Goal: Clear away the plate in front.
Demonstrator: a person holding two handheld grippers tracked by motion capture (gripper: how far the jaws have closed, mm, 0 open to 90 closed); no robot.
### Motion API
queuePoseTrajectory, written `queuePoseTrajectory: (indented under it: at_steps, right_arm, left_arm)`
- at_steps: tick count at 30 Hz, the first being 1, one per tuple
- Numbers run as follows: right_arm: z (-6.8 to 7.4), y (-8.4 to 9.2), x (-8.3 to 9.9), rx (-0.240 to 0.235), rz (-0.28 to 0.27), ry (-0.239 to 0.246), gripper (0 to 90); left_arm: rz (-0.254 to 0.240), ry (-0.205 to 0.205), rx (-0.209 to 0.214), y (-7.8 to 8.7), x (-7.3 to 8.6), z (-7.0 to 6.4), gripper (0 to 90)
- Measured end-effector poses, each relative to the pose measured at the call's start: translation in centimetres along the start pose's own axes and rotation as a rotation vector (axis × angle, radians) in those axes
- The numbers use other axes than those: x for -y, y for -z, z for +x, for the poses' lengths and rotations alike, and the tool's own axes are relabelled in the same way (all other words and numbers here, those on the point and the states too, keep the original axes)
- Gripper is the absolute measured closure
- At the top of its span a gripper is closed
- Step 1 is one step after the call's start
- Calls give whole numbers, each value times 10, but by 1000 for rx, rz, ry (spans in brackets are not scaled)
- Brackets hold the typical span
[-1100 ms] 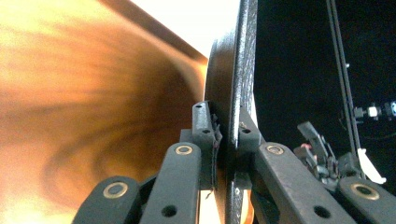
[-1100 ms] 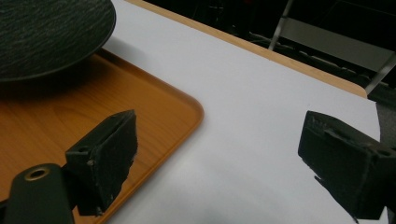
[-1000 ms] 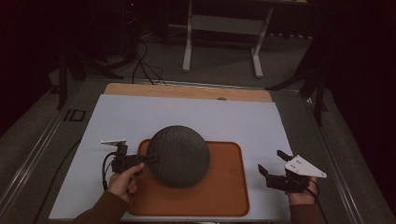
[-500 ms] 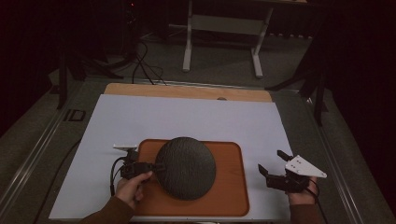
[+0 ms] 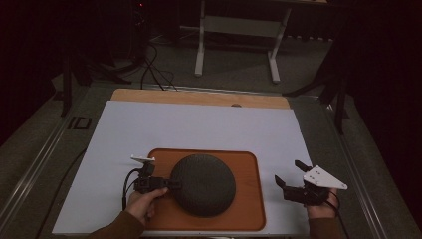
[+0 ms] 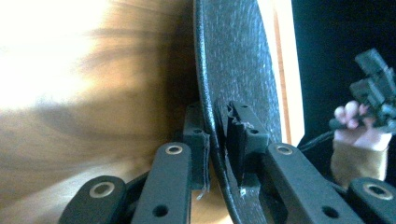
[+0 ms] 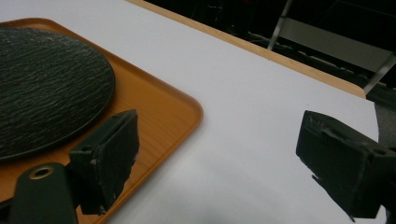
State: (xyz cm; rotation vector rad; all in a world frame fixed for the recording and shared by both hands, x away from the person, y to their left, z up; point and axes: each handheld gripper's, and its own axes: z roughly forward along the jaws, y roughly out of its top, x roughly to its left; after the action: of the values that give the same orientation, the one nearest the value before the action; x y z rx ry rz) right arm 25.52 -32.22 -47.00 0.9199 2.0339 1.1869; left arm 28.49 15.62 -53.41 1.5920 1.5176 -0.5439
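On tray point(image 5: 249, 164) near front edge of surface point(image 5: 199, 124) lies dark round plate point(image 5: 203, 184), dome side up. Left gripper point(image 5: 171, 183) straddles plate rim at its left; jaws just been opening, one pad now off rim, so likely letting go after setting plate down. Right gripper point(image 5: 291, 179) wide, holds nothing, hovers beside tray. Tray carries plate alone.

Your high view is dim, surroundings near black, only the white worktop point(image 5: 209, 129) lit. Left gripper view blows out with glare top-left, jaws soft. Right gripper view is bright, foreground jaws blurred.
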Motion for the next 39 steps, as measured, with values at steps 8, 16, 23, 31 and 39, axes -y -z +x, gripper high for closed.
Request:
queuePoseTrajectory:
  at_steps: [8,16,23,31,39]
  right_arm:
    - [0,0,0,0,0,-2,129]
    - [0,0,0,-1,1,1,129]
    - [0,0,0,0,-1,1,129]
    - [-1,-1,0,-1,0,0,126]
    - [0,-2,-1,0,-1,-5,118]
  left_arm:
    - [56,-151,-182,-5,-1,-14,593]
    - [-86,-274,-337,15,-7,-27,544]
    - [-201,-423,-421,30,-10,-41,490]
    - [-333,-567,-536,51,-15,-48,403]
    - [-472,-618,-629,89,-22,-38,302]
